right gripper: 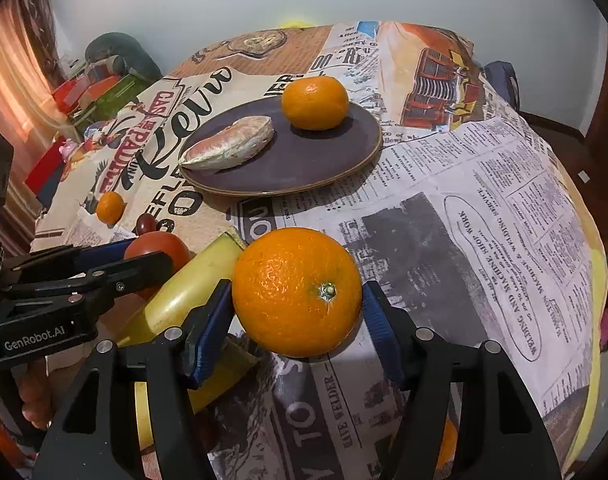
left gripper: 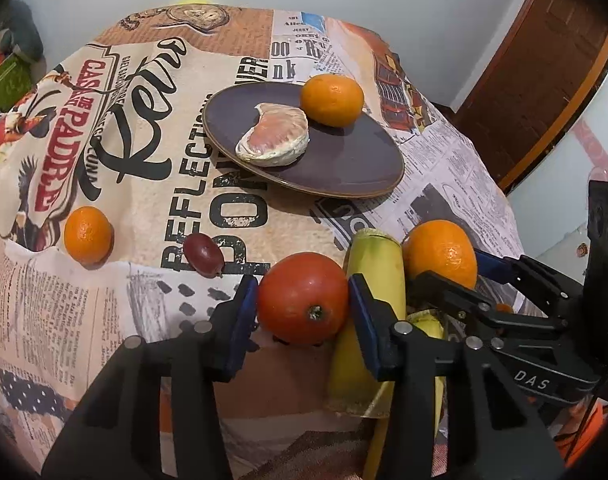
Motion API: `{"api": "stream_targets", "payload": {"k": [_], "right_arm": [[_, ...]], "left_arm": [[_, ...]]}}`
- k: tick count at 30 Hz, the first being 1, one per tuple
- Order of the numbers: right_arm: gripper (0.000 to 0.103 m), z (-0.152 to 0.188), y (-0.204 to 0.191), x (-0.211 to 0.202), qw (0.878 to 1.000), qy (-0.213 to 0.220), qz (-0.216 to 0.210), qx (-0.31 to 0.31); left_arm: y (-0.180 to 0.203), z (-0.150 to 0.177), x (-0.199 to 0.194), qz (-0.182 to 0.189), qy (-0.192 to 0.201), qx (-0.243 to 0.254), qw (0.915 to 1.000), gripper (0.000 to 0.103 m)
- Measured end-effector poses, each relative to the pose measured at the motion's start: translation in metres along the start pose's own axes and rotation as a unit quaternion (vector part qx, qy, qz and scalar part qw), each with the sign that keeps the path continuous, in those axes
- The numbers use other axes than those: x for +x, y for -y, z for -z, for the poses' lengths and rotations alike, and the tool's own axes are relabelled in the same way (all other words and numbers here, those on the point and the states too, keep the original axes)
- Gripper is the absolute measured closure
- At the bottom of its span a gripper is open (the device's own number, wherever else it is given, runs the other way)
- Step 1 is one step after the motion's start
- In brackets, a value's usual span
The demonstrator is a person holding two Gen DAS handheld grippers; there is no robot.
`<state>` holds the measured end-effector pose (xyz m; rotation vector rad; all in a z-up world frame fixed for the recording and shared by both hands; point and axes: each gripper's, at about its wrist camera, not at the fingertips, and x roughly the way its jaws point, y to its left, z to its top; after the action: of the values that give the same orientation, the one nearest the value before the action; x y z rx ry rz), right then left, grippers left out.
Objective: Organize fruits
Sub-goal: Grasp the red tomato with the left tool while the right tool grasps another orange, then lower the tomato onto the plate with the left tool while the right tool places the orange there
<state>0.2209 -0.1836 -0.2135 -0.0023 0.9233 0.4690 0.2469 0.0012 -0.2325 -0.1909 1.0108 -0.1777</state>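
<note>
Tomato [left gripper: 302, 298], orange [right gripper: 297, 291], apparently gripped

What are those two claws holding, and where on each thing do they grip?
The left gripper clamps the tomato by its sides, and the right gripper clamps the large orange by its sides, stem end toward the camera.

"GenRobot.AI" on left gripper [right gripper: 75, 276], "DAS" on right gripper [left gripper: 456, 276]

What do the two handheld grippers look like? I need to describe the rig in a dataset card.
Both are matte black linkage frames with silver rivet pins and ribbed blue finger pads. The left gripper is printed "GenRobot.AI"; the right gripper is printed "DAS". No cables or sleeves are visible.
</note>
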Motion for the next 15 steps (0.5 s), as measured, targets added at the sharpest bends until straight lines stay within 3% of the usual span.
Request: {"api": "stream_targets", "payload": {"k": [15], "right_arm": [[0.042,-0.023,-0.005,-0.028,0.999,0.047,0.016,-0.014]], "left_arm": [[-0.010,-0.024,-0.042,-0.024,0.059,0.008,0.9979,0.058]]}}
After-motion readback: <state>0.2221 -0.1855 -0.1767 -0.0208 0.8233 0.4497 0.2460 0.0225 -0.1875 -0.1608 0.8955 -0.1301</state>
